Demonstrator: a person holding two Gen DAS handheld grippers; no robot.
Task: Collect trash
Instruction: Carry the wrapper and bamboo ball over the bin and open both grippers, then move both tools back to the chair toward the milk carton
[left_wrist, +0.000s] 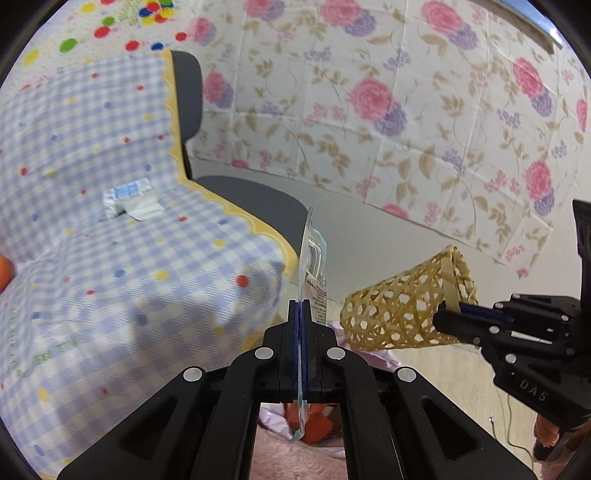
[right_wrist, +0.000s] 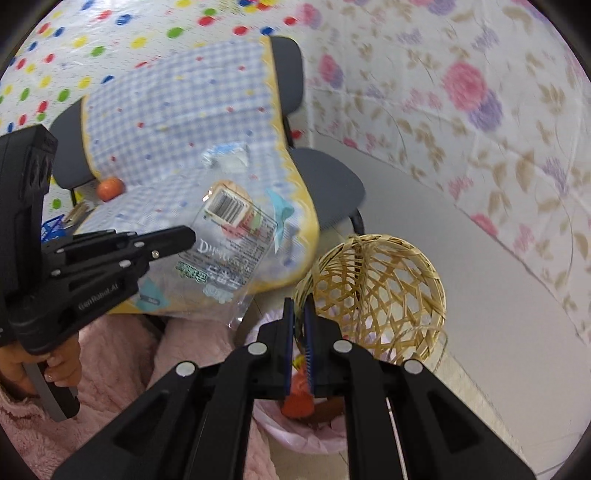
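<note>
- Left wrist view: the left gripper (left_wrist: 300, 306) is clenched on a clear plastic wrapper (left_wrist: 313, 266), seen edge-on, standing up from between the pads and trailing down behind them.
- At the right edge, the right gripper (left_wrist: 448, 315) pinches the rim of a woven bamboo basket (left_wrist: 391, 310), which is tipped on its side with its mouth facing right.
- More trash, a crumpled blue-and-white packet (left_wrist: 127, 197), lies on the checked cloth (left_wrist: 110, 258) draped over a chair (left_wrist: 188, 107), well apart from both grippers.
- Below the fingers, a pink bin liner (left_wrist: 273, 419) shows with something orange inside.
- Right wrist view: the right gripper (right_wrist: 299, 306) is closed on the basket rim (right_wrist: 310, 291); the basket (right_wrist: 380, 291) looks empty from this side.
- The left gripper (right_wrist: 184, 236) holds the printed wrapper (right_wrist: 229, 236) just left of the basket's mouth.
- Directly under the jaws sits the lined bin (right_wrist: 295, 439), holding orange and dark scraps.
- To do this step well, I judge, bring the wrapper over the bin's opening before letting go, because light film drifts; keep the basket steady and clear of the drop.
- An orange fruit (right_wrist: 109, 188) rests on the cloth, apparently not trash.
</note>
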